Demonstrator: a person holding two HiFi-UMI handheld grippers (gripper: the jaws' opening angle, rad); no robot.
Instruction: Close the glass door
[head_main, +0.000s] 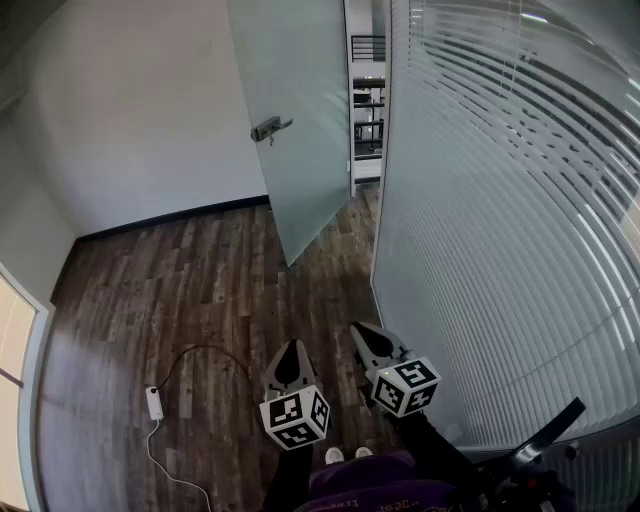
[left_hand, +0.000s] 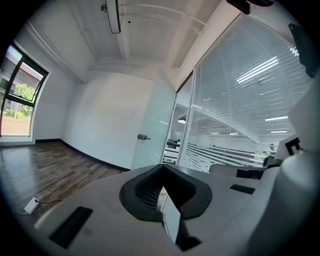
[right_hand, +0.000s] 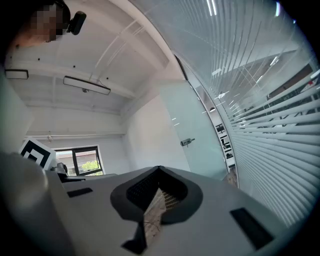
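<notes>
The frosted glass door stands swung open into the room, and its metal handle faces me. Both grippers hang low over the wood floor, well short of the door and touching nothing. My left gripper points toward the door with its jaws together and nothing in them. My right gripper sits just to its right, beside the glass wall, jaws also together and empty. From the left gripper view the door and handle lie ahead, beyond the gripper. In the right gripper view the door and handle sit ahead and right of the gripper.
A glass wall with horizontal blinds runs along the right, ending at the doorway gap. A white wall closes the far side. A power strip with its cable lies on the floor at the left. A window is on the far left.
</notes>
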